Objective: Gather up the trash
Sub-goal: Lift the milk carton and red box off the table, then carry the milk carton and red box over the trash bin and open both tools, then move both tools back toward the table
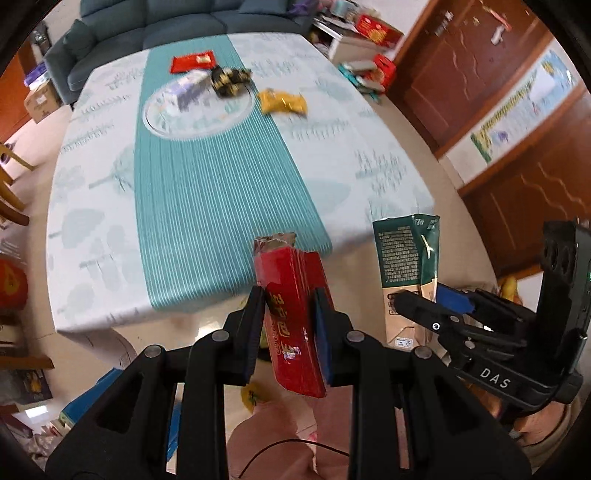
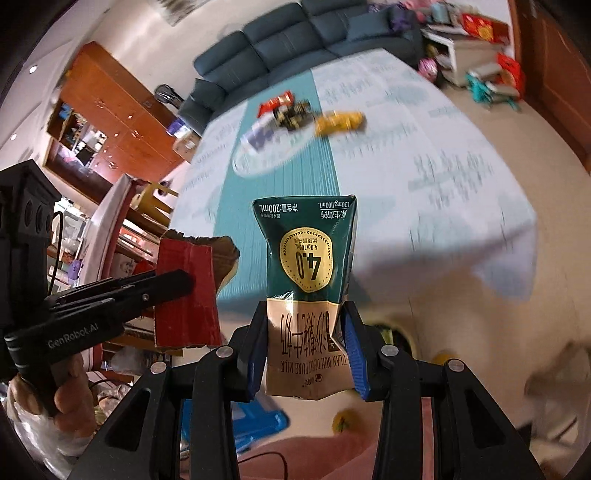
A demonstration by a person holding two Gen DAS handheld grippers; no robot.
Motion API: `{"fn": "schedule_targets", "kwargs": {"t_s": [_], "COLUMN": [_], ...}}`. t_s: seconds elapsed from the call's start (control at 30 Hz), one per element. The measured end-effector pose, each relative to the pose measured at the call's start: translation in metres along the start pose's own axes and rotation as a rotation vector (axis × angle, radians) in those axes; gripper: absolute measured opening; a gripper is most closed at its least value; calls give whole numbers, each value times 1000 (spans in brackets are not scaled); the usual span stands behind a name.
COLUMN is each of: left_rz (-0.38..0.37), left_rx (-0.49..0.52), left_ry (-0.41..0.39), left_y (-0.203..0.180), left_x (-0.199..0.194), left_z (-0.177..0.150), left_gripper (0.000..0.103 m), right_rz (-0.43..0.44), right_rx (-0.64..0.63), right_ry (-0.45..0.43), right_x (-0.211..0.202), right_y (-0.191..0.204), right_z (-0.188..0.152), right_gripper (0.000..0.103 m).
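My left gripper (image 1: pixel 290 308) is shut on a torn red box (image 1: pixel 291 325), held off the near edge of the table; the same red box (image 2: pixel 186 295) and left gripper (image 2: pixel 173 284) appear at the left of the right wrist view. My right gripper (image 2: pixel 304 325) is shut on a green and tan milk carton (image 2: pixel 306 291), squeezed and upright. That milk carton (image 1: pixel 402 254) and right gripper (image 1: pixel 417 301) sit right of the red box in the left wrist view. More trash lies on the far table: a yellow wrapper (image 1: pixel 282 101), a red packet (image 1: pixel 192 61), a black and gold wrapper (image 1: pixel 229 79).
The table (image 1: pixel 110 192) has a pale cloth with a teal striped runner and a round clear plate (image 1: pixel 177 122) holding a white and purple pack. A dark blue sofa (image 1: pixel 177 22) stands behind. Wooden doors (image 1: pixel 480 74) are right; clutter and a blue item (image 2: pixel 258 424) lie on the floor.
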State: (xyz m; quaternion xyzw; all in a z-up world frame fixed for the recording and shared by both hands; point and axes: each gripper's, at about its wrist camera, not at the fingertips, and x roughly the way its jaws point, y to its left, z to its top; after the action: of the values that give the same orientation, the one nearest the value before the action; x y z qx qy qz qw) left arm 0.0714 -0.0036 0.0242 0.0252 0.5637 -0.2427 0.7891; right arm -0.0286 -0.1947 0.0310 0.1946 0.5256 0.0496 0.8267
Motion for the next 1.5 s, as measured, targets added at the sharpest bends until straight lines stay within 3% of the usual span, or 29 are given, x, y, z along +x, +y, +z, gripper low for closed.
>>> {"fn": "schedule_targets", "kwargs": {"t_s": [0.13,0.3,0.53,0.73,0.83,0.93,0.97,1.0,1.27,1.5], "left_rz": [-16,-18,13,73,107,157,168,173,238,262], "left_rx": [-4,-59,-140,-139,-129,-137,-145,-152,-170,-201], "left_ry": [17,72,112,127,141,158,159,162,150,105], "left_y": [-6,-5,13,27,34,46,50,55,72,69], "left_x": [18,68,186,288,331,367,374,380,392,354], "left_z": [-31,-71,-121,-152,-165,-178,-182,-184,-195,-184], "left_gripper": [23,23,23,24,33,59,70,72,72,72], "right_rz": [-22,-45,-50,-49,-50,-83,-89,-97,-112,-97], "right_rx": [41,77,79,65,70,59,63,73,98,62], "right_ry": [56,111,207,240,249,238,243,251,243,232], "right_x": [12,56,169,268,308,342,350,359,366,343], "right_y": [-17,-53,-108,-146,-162,-182,-185,-191,-197,-184], "right_z": [-40,-70,-127,-160,-170,-180,-181,-184,-187,-175], "right_gripper": [37,37,37,38,42,58,64,66,67,67]}}
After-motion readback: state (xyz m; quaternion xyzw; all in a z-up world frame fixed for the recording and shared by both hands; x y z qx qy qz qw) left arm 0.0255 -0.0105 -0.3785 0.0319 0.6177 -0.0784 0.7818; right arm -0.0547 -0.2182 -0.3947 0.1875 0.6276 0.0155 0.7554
